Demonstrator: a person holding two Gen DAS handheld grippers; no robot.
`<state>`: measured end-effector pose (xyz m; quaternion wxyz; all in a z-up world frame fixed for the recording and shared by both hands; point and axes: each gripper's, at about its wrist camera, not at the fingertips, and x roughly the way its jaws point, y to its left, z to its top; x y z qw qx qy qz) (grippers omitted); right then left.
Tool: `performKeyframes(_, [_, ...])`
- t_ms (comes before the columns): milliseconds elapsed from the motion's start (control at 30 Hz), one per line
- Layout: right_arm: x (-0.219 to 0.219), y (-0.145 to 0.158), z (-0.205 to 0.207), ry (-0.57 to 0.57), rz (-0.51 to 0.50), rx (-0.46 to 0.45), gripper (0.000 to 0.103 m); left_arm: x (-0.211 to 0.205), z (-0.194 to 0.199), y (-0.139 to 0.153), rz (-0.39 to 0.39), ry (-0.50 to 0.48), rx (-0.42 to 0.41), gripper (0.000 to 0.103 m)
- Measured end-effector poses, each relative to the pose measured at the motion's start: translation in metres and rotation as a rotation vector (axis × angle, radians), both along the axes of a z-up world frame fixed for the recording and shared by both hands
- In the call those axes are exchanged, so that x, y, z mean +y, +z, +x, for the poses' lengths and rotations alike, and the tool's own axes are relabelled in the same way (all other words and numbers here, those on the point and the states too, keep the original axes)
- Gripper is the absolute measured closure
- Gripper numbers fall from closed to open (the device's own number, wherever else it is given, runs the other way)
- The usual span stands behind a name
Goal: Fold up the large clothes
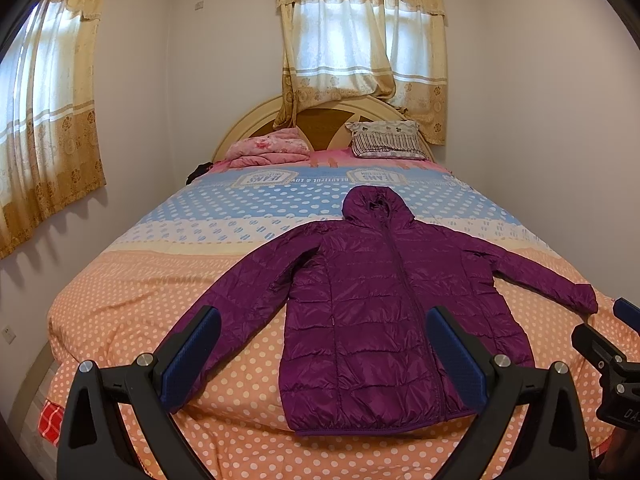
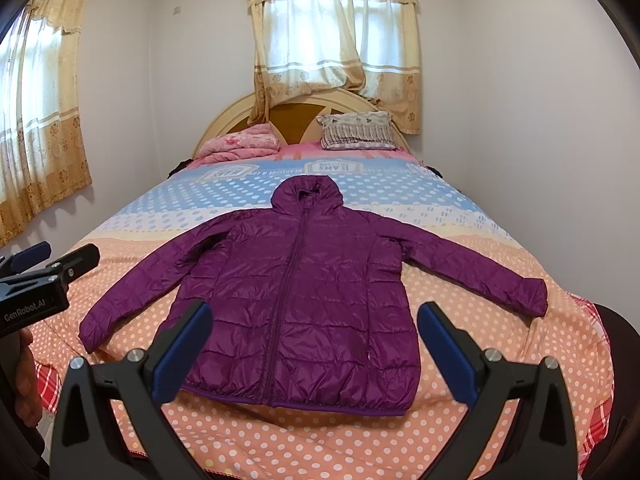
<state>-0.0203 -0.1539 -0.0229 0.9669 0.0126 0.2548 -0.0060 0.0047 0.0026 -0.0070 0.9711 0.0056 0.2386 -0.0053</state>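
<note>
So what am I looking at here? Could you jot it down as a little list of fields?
place: bedroom, bed with dotted cover
garment: purple hooded jacket, spread flat, front up, sleeves out
left gripper: open, empty, above the bed's near end
right gripper: open, empty, facing the jacket
far end: striped pillow, pink folded blanket
folding: not begun

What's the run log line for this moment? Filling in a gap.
jacket: flat, zipped, unfolded | left gripper: open, empty | right gripper: open, empty | bed

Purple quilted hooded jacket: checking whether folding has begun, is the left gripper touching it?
Apart. In the right wrist view, the open left gripper hovers beside the bed, clear of the purple quilted hooded jacket.
</note>
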Motion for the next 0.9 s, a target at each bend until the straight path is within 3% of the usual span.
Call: performKeyframes(900, [0.0037,-0.0040,0.0018,0.009,0.000,0.024,0.000,0.0031,0.0028,0.0005,-0.003,0.006,0.001,0.001])
